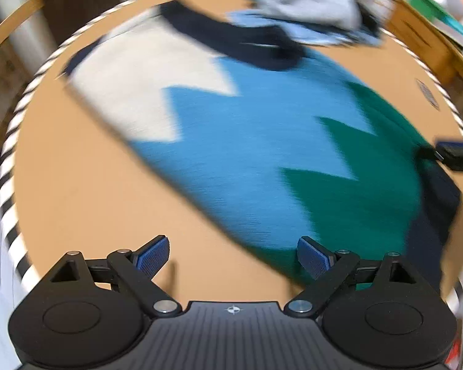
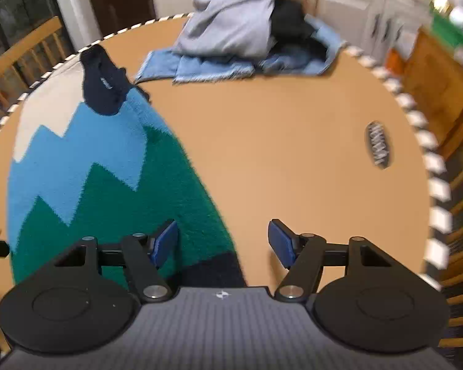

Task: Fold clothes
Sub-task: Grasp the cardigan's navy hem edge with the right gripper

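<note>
Sweater: fleecy knit [image 2: 108,185] with zigzag bands of white, blue and green and navy trim, lying flat and narrow on the desk; blurred in the left view [image 1: 247,160].
Collar end: a navy part [image 2: 103,86] lies bunched on the far end, on the white and blue bands.
Desk: round, smooth tan top [image 2: 277,154] with a black-and-white striped rim and a dark oval label [image 2: 378,143].
Pile: grey, pale blue and dark clothes [image 2: 240,37] heaped at the far edge, apart from the sweater.
Left tongs: [image 1: 233,257] spread wide and empty, tilted down over the sweater's near edge; right pad over green, left pad over bare desk.
Right tongs: [image 2: 223,242] released, nothing between the pads; left pad over the green band, right pad over bare desk.
Left view only: a dark tool tip [image 1: 456,154] at the sweater's green end.
Right view only: wooden chairs [image 2: 24,52] around the desk.
</note>
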